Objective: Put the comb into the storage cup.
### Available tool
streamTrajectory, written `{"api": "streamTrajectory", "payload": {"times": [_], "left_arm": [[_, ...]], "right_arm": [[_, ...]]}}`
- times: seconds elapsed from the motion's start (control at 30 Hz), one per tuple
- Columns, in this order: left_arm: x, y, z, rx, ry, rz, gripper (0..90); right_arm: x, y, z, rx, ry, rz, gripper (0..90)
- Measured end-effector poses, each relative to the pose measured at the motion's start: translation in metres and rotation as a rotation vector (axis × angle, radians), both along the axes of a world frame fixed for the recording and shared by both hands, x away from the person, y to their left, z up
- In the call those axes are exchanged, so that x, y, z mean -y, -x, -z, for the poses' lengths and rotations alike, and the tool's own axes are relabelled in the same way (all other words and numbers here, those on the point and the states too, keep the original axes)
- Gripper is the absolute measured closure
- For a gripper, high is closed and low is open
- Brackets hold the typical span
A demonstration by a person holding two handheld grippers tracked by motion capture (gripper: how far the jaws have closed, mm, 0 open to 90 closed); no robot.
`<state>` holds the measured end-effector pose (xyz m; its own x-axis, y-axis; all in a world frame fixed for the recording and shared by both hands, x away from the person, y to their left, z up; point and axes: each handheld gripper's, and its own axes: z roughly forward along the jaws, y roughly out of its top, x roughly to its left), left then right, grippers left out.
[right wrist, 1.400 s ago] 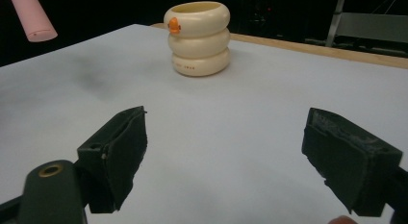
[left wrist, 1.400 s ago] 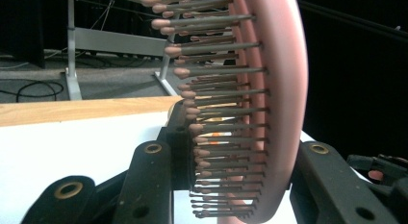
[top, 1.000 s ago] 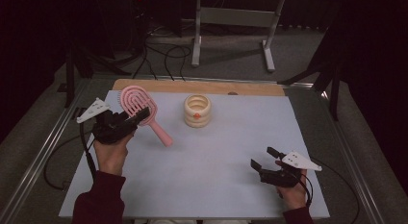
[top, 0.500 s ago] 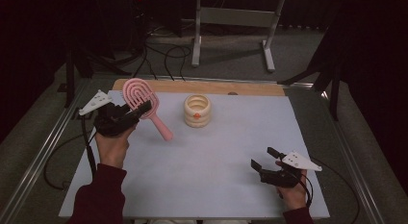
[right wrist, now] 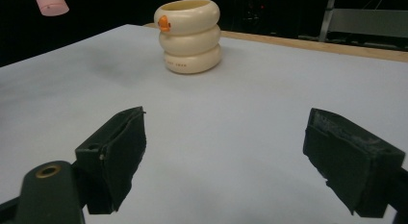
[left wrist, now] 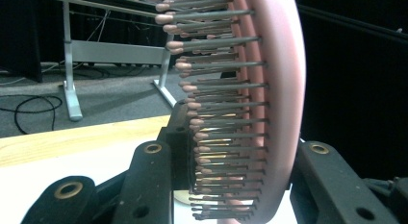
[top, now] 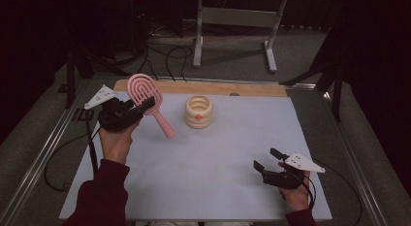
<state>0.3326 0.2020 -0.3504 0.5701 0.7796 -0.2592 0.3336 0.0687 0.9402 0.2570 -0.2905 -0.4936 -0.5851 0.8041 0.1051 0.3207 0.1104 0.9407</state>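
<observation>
A: Pink plastic, that was the hairbrush, up in the left part of the high view. The left gripper was clamped on its head, bristles against one jaw and the smooth back against the other, and it hung in the air above the surface, handle slanting down toward the middle.

B: How would you have judged its handling?

A: Light and stiff in the body, I'd have said, but the bristles looked springy, so a grip across them could give a little. The slick curved back might have slipped. The handle would have been the firmer place to take it.

B: And further right?

A: Just right of the brush stood a cream ringed cup with a small orange mark on its side, apart from the brush. It carried a line of small print low on the wall, too blurred to read.

B: The other hand?

A: At the lower right the right gripper rested with its jaws spread wide, nothing between them.
</observation>
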Motion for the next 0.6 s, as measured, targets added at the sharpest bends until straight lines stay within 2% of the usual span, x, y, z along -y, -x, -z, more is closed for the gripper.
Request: {"api": "streamTrajectory", "payload": {"times": [0.6], "left_arm": [[0.007, -0.015, -0.013, 0.003, -0.017, -0.016, 64.1]], "right_arm": [[-0.001, 0.0, 0.001, -0.001, 0.003, -0.005, 14.7]]}}
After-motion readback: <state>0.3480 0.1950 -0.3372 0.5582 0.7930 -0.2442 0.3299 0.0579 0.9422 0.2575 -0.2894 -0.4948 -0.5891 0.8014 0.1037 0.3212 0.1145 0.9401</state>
